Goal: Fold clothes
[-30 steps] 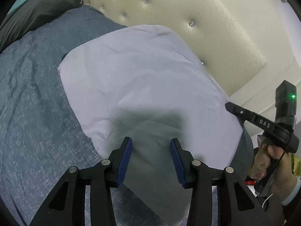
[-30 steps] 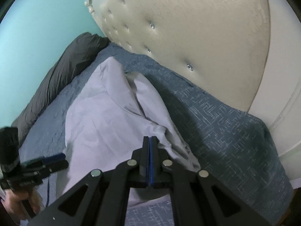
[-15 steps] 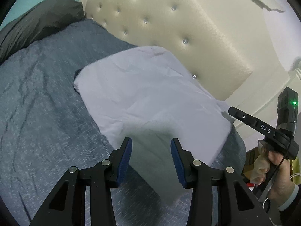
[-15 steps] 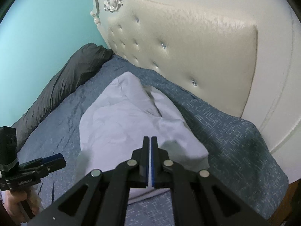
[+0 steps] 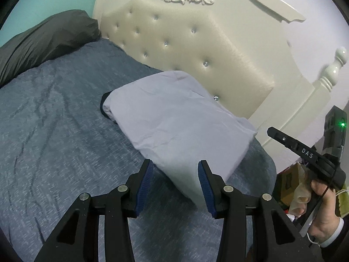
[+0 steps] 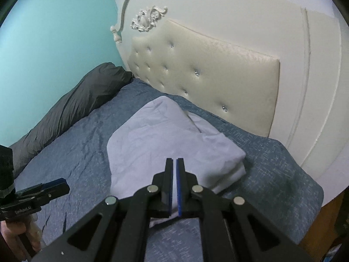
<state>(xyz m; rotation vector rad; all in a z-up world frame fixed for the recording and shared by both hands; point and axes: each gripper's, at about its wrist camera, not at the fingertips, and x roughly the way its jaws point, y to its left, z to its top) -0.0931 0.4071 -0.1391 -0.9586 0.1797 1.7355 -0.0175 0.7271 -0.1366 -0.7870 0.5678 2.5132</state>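
Lavender garment (image 5: 178, 118), folded, lies on the blue bedspread (image 5: 54, 131) just before the tufted headboard (image 5: 196, 50). Left gripper (image 5: 174, 187) hovers above its near edge, angled downward, jaws parted and empty. Right gripper (image 6: 174, 181) likewise tilts down, jaws clenched, empty.

Matt lilac cloth garment (image 5: 181, 118) on coarse woven blue bedspread (image 5: 54, 131), glossy tufted headboard (image 5: 196, 50).
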